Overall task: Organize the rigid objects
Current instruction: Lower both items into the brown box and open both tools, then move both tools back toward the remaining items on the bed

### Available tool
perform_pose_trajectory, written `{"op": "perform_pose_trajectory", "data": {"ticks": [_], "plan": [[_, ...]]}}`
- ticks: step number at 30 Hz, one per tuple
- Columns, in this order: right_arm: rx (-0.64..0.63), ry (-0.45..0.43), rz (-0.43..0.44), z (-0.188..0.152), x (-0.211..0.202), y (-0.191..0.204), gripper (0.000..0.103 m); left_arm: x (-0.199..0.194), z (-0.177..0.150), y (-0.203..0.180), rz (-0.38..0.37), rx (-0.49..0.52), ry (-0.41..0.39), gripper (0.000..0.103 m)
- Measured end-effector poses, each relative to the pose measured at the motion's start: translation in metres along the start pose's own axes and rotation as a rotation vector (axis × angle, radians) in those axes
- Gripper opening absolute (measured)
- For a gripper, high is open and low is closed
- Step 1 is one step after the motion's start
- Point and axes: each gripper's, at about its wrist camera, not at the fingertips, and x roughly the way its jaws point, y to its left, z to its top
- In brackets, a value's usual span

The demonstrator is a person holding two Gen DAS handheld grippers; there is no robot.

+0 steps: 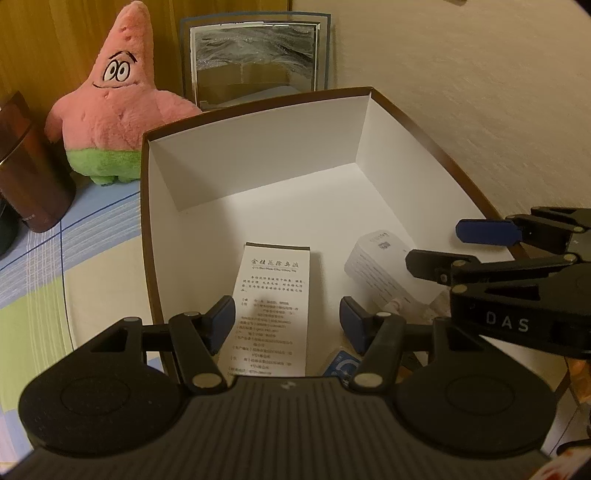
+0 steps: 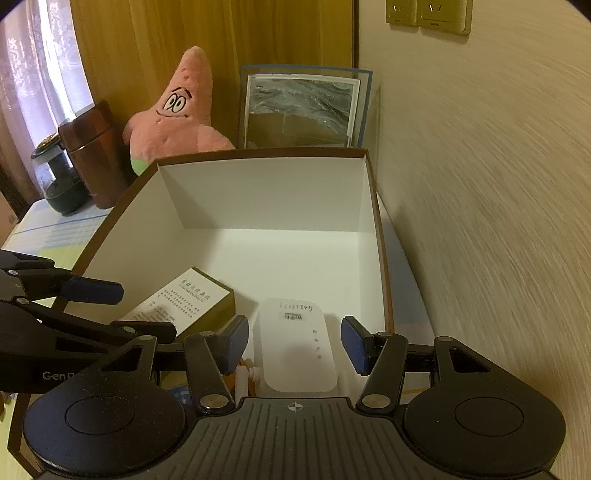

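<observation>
An open cardboard box point(image 1: 255, 110) with white inner walls and a brown rim fills both views. On its floor lie a narrow printed carton point(image 1: 273, 306) and a white plug-in device point(image 1: 384, 269). My left gripper point(image 1: 288, 321) hangs open over the printed carton, its pads clear of the carton's sides. My right gripper point(image 1: 456, 247) comes in from the right. In the right wrist view the right gripper point(image 2: 295, 343) stands open astride the white device point(image 2: 295, 347), with a small gap at each pad. The left gripper point(image 2: 147, 312) shows at the left, above the printed carton point(image 2: 184, 299).
A pink starfish plush point(image 1: 110, 110), a framed picture point(image 1: 255, 62) and a brown cylinder point(image 1: 26, 162) stand behind the box on a checked cloth point(image 1: 74, 229). A textured wall point(image 2: 480, 184) with sockets point(image 2: 428, 14) runs close along the box's right side. A small blue item point(image 1: 343, 363) lies under the left gripper.
</observation>
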Motion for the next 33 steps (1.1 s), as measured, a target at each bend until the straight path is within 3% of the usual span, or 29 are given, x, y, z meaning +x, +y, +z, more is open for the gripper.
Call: {"op": "perform_pose_trajectory", "data": {"ticks": [17,33], "plan": [[0.046,-0.07,0.06,-0.011,-0.04,0.003,0.053,-0.037,-0.015,-0.009,-0.018,-0.041,-0.048,0.059],[0.139,-0.156,0.152,-0.036,-0.113,0.03,0.053,-0.129,-0.064,0.02,-0.032,-0.072,-0.149,0.059]]}}
